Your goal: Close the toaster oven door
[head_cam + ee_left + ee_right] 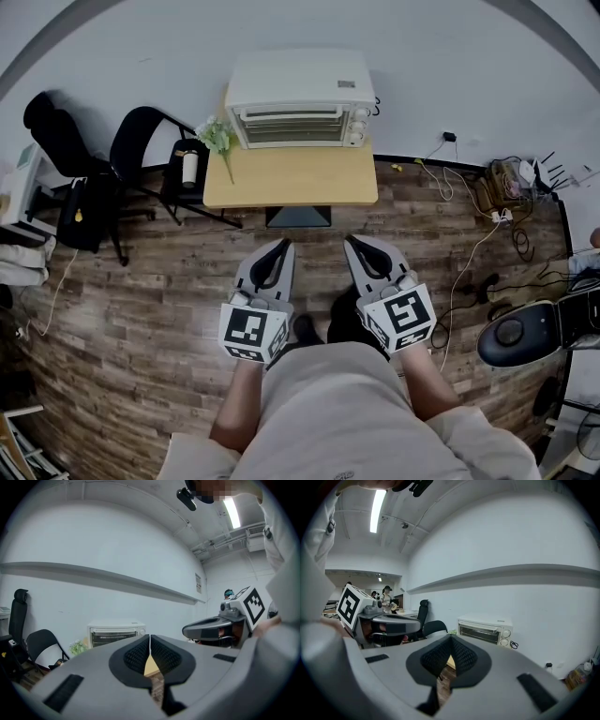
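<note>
Toaster oven point(300, 98) well beyond right hand-held gripper point(351, 241).

Both forearms reach forward from the torso, side by side. The left gripper point(275, 251) and right gripper point(362, 247) are held level with each other — jaws of each pressed together with nothing between them — tips angled slightly inward.
</note>
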The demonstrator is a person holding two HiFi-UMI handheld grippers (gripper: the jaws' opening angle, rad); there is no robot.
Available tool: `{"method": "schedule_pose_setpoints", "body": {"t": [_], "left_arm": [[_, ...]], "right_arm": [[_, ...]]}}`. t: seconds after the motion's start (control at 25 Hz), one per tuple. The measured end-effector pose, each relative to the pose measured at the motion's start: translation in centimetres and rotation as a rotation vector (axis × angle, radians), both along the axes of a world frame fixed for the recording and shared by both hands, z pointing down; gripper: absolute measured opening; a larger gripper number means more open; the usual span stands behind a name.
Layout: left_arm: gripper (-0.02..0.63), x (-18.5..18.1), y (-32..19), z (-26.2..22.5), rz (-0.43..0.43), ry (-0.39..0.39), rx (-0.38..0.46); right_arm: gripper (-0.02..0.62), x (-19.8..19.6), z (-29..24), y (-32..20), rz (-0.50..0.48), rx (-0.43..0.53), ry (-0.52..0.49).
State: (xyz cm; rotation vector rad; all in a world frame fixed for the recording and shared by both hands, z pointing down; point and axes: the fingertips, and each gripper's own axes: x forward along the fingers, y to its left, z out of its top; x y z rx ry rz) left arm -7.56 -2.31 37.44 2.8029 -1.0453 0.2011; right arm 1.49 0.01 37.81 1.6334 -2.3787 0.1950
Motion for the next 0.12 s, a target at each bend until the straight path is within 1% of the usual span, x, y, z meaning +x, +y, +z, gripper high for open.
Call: {"method": "schedule_pose_setpoints", "body": {"t": [0.12], "left_arm": [[0.014,0.15,0.04,0.03,0.0,-0.001,-0.001]], "right_arm": [[-0.002,0.16,0.04,0.06,0.0,-0.002,0.002]]}}
